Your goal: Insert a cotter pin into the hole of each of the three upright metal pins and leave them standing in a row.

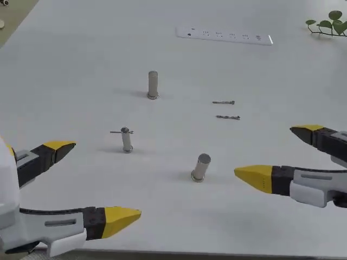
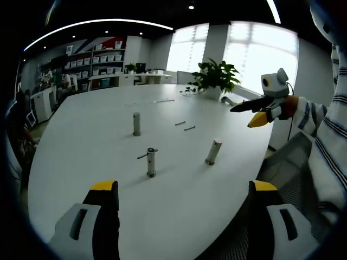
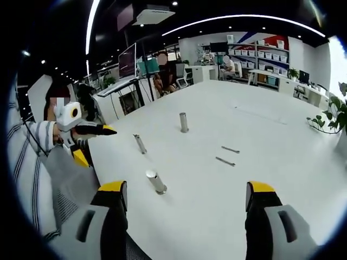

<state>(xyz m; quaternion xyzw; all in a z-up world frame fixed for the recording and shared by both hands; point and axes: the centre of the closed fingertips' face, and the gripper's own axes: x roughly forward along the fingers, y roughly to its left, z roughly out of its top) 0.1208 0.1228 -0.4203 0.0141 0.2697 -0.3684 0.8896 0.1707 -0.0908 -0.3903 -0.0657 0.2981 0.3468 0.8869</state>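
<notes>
– Okay, head view first: where are the parts?
– Three metal pins on the white table (image 1: 65,70). Far pin (image 1: 153,85) is upright and bare. Middle pin (image 1: 126,141), nearer and to its left, is upright with a cotter pin (image 1: 120,131) through its top hole. Near pin (image 1: 200,167) sits to the right, bare, and looks tilted right. Loose cotter pins (image 1: 223,102), two of them, lie flat right of the far pin, one just behind the other. Power strip (image 1: 224,36) far back, plant (image 1: 328,24) far right.
– Grippers?
– Left gripper (image 1: 107,180) near left, jaws spread wide, nothing between them. Right gripper (image 1: 263,151) near right, likewise released and empty. Both are well apart from the pins.
– Left gripper view?
– Left gripper (image 2: 184,187) jaws apart, empty. Middle pin (image 2: 151,162) is closest ahead, with the cotter pin (image 2: 146,155) crossing its top. Near pin (image 2: 213,151) to its right, leaning. Far pin (image 2: 136,123) beyond, loose cotter pins (image 2: 189,128) right of it. Right gripper (image 2: 241,117) comes in from the right, jaws parted, on a striped sleeve (image 2: 325,141).
– Right gripper view?
– Right gripper (image 3: 187,187) jaws wide, holding nothing. Near pin (image 3: 156,182) just ahead, tilted. Middle pin (image 3: 140,143) farther left; its cotter is too small to resolve here. Far pin (image 3: 184,122) behind. Loose cotter pins (image 3: 225,161) flat at right. Left gripper (image 3: 97,145) at left, open-jawed.
</notes>
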